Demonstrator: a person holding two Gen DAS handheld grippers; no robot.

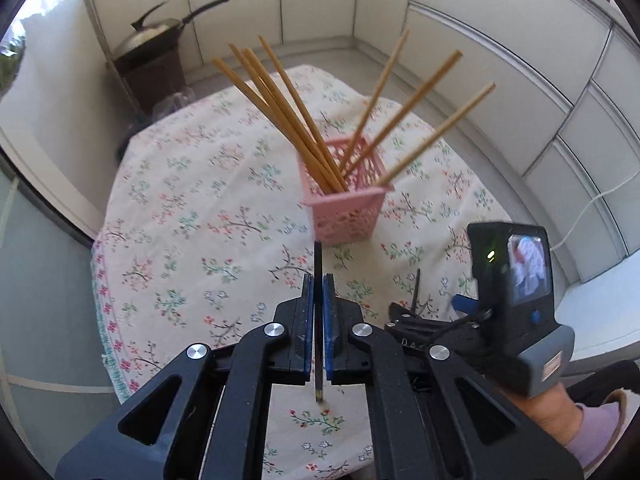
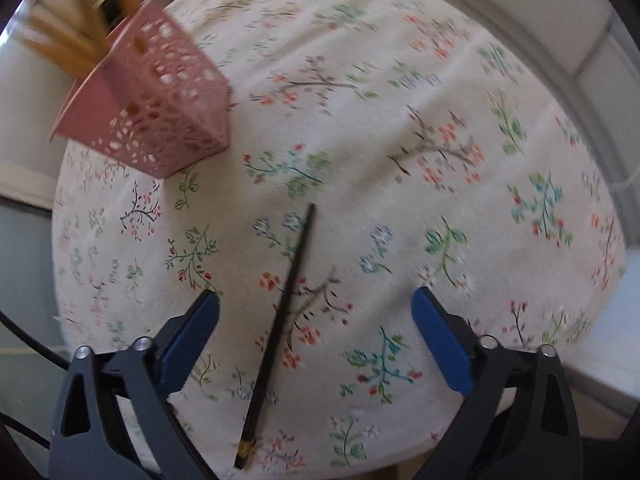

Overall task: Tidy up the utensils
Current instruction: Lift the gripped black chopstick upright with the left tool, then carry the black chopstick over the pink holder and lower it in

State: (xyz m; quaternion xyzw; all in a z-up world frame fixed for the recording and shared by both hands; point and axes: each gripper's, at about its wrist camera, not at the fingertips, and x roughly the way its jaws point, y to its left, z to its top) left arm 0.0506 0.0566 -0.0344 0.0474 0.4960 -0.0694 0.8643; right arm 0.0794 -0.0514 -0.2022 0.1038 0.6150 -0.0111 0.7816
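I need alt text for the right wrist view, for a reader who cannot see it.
An open gripper hovers over a black chopstick lying on a floral tablecloth. A pink basket holding wooden chopsticks stands at upper left.

1. We see basket (image 1: 347,196) on tablecloth (image 1: 192,208), frame centre; chopsticks (image 1: 280,108) stand in it.
2. Wok (image 1: 154,36) upper left, behind table.
3. Rt view: lone chopstick (image 2: 280,332) on cloth, lower centre; basket upper left.

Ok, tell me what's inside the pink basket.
The pink basket holds wooden chopsticks, about seven, leaning out in two fans. Their lower ends are hidden behind its lattice walls, so anything lying on the bottom cannot be seen. No black chopstick is in it.
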